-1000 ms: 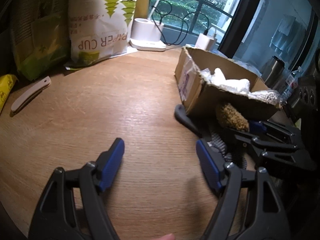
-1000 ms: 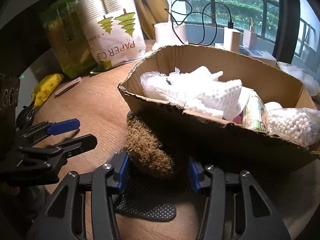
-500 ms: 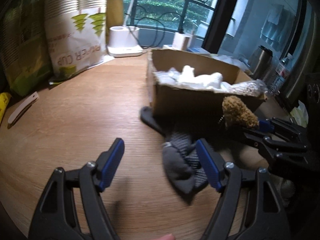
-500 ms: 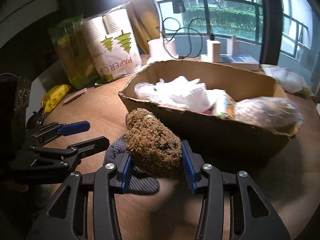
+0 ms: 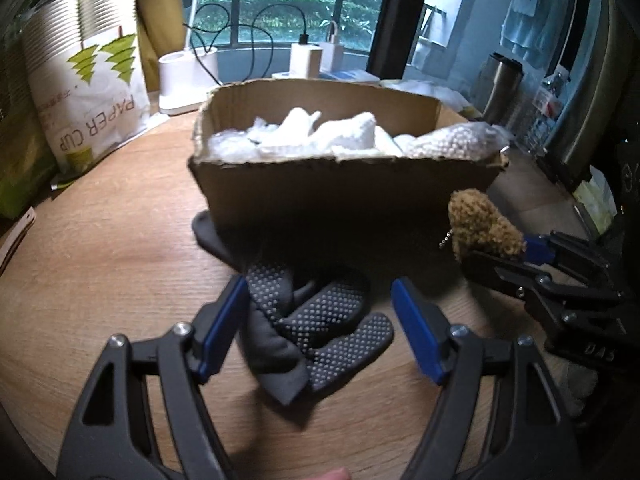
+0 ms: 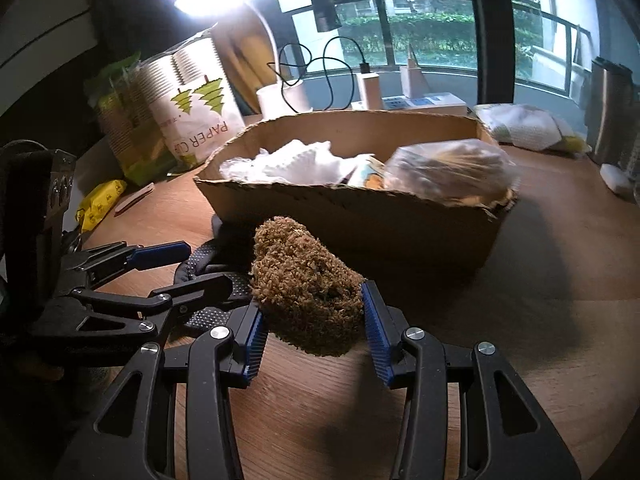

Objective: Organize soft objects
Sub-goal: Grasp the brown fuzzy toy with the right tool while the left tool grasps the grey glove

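Note:
A fuzzy brown plush toy (image 6: pixel 306 288) is lifted off the wooden table with my right gripper (image 6: pixel 312 330) shut on it; from the left wrist view the toy (image 5: pixel 482 226) shows at the right, with a small bead chain hanging from it. A dark grey dotted glove (image 5: pixel 308 316) lies crumpled on the table in front of the cardboard box (image 5: pixel 344 196). My left gripper (image 5: pixel 320 326) is open around the glove, its blue pads apart from the fabric. The box (image 6: pixel 360 216) holds white foam wrap and a bag of white beads (image 5: pixel 452 144).
A bag of paper cups (image 5: pixel 86 92) and a green packet stand at the back left. A white lamp base (image 5: pixel 186 78) with cables and chargers sits behind the box. A yellow packet (image 6: pixel 100 202) and a flat wooden stick (image 6: pixel 134 198) lie at the left. A steel flask (image 5: pixel 500 84) stands far right.
My right gripper has lifted the brown plush from beside the box and drawn it back. My left gripper has swung right, from bare table to straddling the glove.

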A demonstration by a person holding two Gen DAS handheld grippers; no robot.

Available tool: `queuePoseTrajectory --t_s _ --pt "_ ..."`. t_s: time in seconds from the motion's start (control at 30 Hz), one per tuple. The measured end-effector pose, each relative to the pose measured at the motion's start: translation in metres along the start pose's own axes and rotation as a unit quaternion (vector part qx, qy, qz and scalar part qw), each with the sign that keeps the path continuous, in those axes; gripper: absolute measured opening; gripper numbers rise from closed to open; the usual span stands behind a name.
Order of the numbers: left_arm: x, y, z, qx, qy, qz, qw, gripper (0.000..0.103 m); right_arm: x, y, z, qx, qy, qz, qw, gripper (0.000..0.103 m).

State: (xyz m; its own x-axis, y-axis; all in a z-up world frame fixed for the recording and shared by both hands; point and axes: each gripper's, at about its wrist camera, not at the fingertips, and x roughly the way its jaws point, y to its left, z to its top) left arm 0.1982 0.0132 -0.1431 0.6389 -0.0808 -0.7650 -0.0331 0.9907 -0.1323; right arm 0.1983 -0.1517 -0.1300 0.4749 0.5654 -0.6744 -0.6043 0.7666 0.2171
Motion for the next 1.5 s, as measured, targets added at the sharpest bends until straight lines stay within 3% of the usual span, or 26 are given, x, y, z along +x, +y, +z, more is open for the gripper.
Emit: queuePoseTrajectory --t_s 0.17,0.37,0.43,0.5,0.67,0.77,0.87,1.5 --pt "0.006 -0.008 0.002 0.013 0.003 0.010 0.9999 0.076 0.002 -0.010 -0.003 0.008 0.001 0.003 1.000 0.047" --pt "0.017 -0.008 0.002 0.036 0.012 0.066 0.9971 0.076 0.002 -0.019 -0.004 0.016 0.001 0.004 1.000 0.047" --pt "0.029 -0.004 -0.001 0.031 0.039 0.068 0.9964 0.076 0.004 -0.021 -0.004 0.018 0.002 0.005 1.000 0.047" --pt "0.031 -0.001 -0.004 0.028 0.029 0.073 0.9966 0.080 0.005 -0.022 -0.003 0.019 0.003 0.005 1.000 0.047" --pt "0.032 -0.003 -0.007 0.036 0.027 0.059 0.9972 0.077 0.004 -0.022 -0.002 0.019 0.004 0.002 1.000 0.047" --pt "0.027 -0.001 -0.009 0.038 0.018 0.056 0.9976 0.052 0.004 -0.020 0.000 0.016 0.002 -0.001 1.000 0.047" --pt "0.023 0.003 -0.009 0.030 0.017 0.046 0.9984 0.042 0.002 -0.016 0.000 0.013 0.000 -0.002 1.000 0.047" --pt "-0.022 -0.002 -0.014 0.019 -0.023 -0.001 0.9995 0.037 -0.022 0.014 -0.005 -0.016 -0.013 -0.018 1.000 0.047"
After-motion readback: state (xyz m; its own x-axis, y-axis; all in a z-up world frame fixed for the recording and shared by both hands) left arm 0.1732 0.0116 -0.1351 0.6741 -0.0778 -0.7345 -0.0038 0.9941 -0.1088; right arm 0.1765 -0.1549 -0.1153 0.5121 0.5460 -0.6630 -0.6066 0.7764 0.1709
